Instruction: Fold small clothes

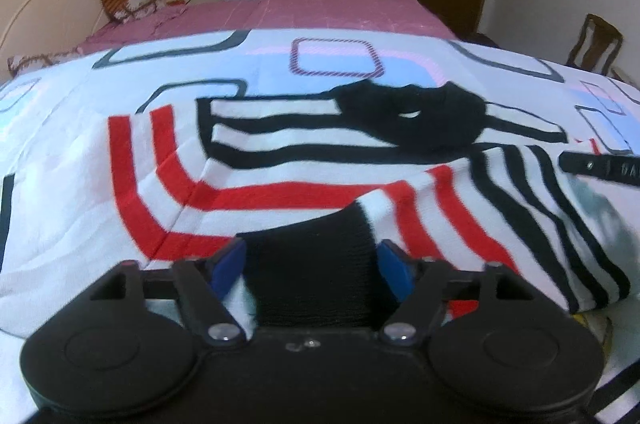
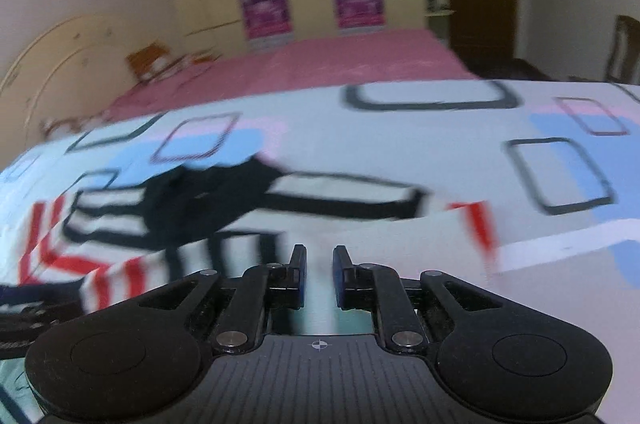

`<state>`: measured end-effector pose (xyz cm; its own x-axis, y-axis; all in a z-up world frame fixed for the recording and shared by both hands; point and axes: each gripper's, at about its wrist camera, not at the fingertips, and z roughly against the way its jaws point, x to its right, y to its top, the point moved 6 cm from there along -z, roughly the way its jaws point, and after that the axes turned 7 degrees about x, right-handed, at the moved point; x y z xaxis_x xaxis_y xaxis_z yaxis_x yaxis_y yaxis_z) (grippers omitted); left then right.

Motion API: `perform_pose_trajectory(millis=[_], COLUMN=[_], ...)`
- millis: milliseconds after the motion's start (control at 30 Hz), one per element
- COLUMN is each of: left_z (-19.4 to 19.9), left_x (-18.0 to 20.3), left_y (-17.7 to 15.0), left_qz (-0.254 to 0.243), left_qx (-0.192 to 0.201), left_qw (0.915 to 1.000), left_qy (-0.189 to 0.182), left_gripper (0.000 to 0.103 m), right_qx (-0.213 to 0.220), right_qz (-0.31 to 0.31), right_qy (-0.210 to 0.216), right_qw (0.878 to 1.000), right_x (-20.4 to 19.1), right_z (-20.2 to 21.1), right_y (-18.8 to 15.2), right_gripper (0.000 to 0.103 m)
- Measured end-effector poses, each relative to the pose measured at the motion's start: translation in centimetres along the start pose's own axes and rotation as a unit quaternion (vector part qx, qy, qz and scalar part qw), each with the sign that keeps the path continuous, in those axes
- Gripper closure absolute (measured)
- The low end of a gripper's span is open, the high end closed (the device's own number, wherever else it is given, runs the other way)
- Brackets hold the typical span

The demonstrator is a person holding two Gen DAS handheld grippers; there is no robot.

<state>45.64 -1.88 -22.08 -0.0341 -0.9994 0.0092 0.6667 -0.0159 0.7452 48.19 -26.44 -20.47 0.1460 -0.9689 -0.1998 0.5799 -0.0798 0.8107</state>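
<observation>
Done: sleeve [image 1: 460,208] partly over sweater [image 1: 280,144] (lower right).
Left tongs [image 1: 311,264]: gripping black cuff [image 1: 312,264].
Right tongs [image 2: 320,276]: narrow, empty.
Left: remaining folds.

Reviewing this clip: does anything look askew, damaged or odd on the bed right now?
Nothing damaged or spilled. The striped sweater lies mid-fold, so it looks uneven: the left gripper has its jaws around a black cuff, and the sleeve is pulled across the body. The right gripper holds nothing, jaws slightly apart. Its view is motion-blurred.
</observation>
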Motion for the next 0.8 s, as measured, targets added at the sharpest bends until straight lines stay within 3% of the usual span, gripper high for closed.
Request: perform_pose_trajectory(millis=[100, 367, 400, 433, 467, 667, 767, 800], left_z=[-0.3, -0.2, -0.2, -0.3, -0.2, 0.1, 0.2, 0.2], left_x=[-0.6, -0.5, -0.5, -0.5, -0.5, -0.7, -0.8, -0.9], left_y=[-0.1, -0.2, -0.2, -0.2, -0.2, -0.1, -0.3, -0.3], left_qz=[0.013, 0.002, 0.001, 0.001, 0.0, -0.004, -0.009, -0.01], left_qx=[-0.003, -0.001, 0.0, 0.0, 0.0, -0.004, -0.005, -0.005], left_qw=[0.9999, 1.0, 1.0, 1.0, 1.0, 0.9999, 0.9999, 0.9998], left_qy=[-0.007, -0.006, -0.007, -0.007, -0.008, -0.011, -0.013, -0.013], left_gripper=[0.021, 0.019, 0.019, 0.019, 0.018, 0.019, 0.019, 0.019], right_qx=[-0.018, -0.025, -0.019, -0.027, -0.036, -0.004, -0.04, -0.027], right_qz=[-0.012, 0.021, 0.025, 0.033, 0.046, 0.052, 0.081, 0.086], right_qy=[0.02, -0.021, -0.02, -0.019, -0.021, -0.018, -0.016, -0.017], right_qw=[1.0, 0.999, 0.999, 0.999, 0.998, 0.998, 0.996, 0.996], right_x=[-2.1, -3.3, -3.5, -3.8, -4.0, -5.3, -6.2, -6.3], right_z=[-1.0, -1.3, -0.9, -0.9, -1.2, 1.1, 0.4, 0.6], right_y=[-0.9, -1.3, -1.5, -2.1, -2.9, -2.8, -4.7, -5.0], right_gripper=[0.089, 0.087, 0.075, 0.048, 0.044, 0.044, 0.044, 0.044])
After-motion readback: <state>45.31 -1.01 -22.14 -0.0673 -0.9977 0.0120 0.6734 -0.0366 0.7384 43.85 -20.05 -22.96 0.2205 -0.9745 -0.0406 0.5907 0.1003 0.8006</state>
